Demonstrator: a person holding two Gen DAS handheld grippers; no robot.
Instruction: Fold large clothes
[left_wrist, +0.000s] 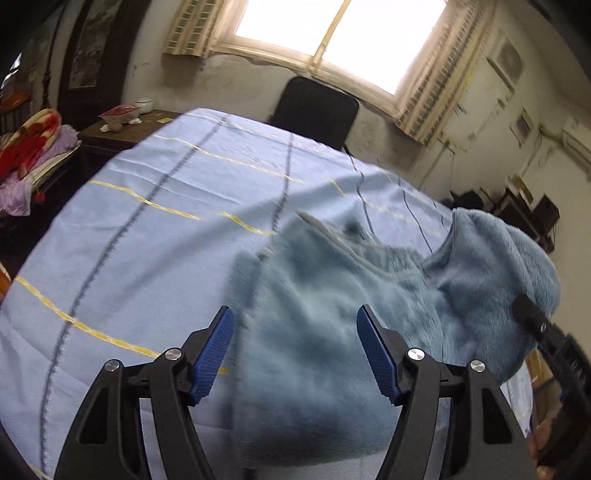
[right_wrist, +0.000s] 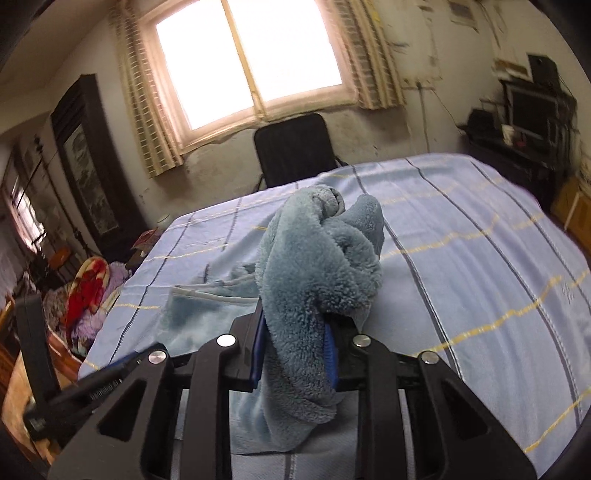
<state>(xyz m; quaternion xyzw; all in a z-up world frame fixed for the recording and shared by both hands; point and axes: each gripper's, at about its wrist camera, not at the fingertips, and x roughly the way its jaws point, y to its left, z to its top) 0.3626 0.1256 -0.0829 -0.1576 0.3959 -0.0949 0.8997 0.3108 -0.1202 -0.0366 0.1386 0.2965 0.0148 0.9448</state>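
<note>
Fleecy blue garment (right_wrist: 317, 266) is clamped in the right hand-held gripper (right_wrist: 295, 343), so the released left hand-held gripper (left_wrist: 295, 350) should pinch its edge squarely.

A soft grey-blue is seen on the fleece garment (right_wrist: 321, 273), with a paler grey trim along one edge. The bedspread (left_wrist: 147, 229) is coloured light blue and crossed by dark blue and yellow stripes in a wide check. Blue ribbed pads (left_wrist: 216, 354) are set on black gripper fingers. The chair (right_wrist: 291, 147) is black, and a red-flowered blanket (left_wrist: 33, 140) is seen at far left.
</note>
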